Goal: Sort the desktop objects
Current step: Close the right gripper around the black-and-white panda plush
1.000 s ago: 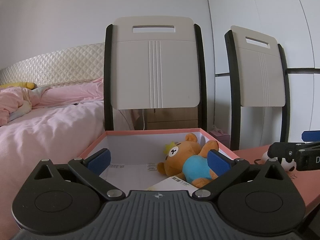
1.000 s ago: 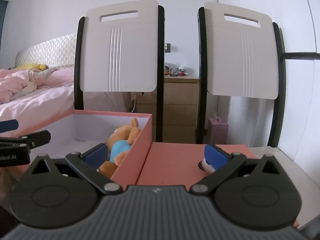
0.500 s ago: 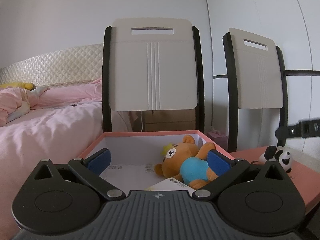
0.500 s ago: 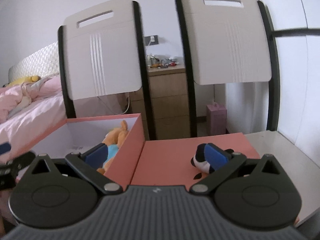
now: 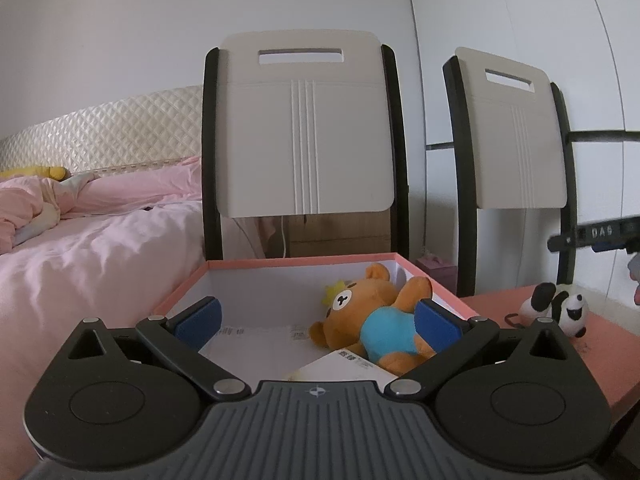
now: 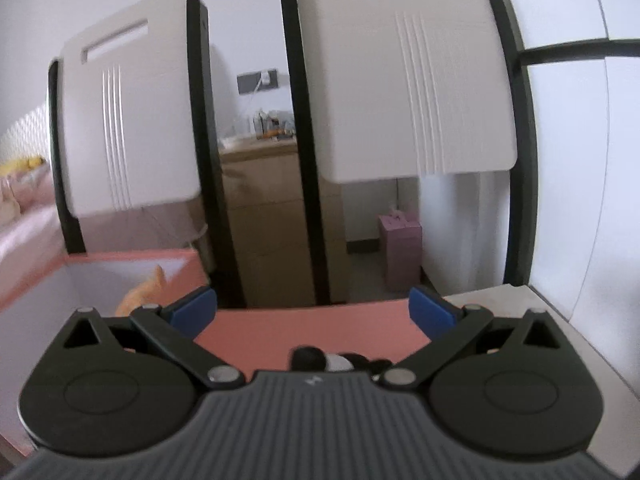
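Note:
An orange bear plush in a blue shirt [image 5: 384, 320] lies inside an open pink box [image 5: 280, 265] with white walls, next to some paper. A small panda plush [image 5: 560, 308] lies on the pink lid [image 5: 600, 344] to the box's right. My left gripper [image 5: 318, 318] is open and empty, held over the box's near side. My right gripper [image 6: 312, 310] is open and empty above the lid [image 6: 304, 330]; the panda [image 6: 332, 360] shows just below and behind its fingertips, partly hidden by the gripper body. The right gripper shows at the right edge of the left wrist view [image 5: 592, 236].
Two white folding chairs [image 5: 304, 136] [image 5: 516, 140] stand behind the table. A bed with pink bedding [image 5: 80, 240] is at the left. A wooden dresser [image 6: 264, 220] and a small pink box [image 6: 400, 252] stand by the back wall. The white tabletop [image 6: 560, 320] shows at the right.
My right gripper has risen and moved forward over the lid, above the panda, which now sits low between its fingers. My left gripper has hardly moved.

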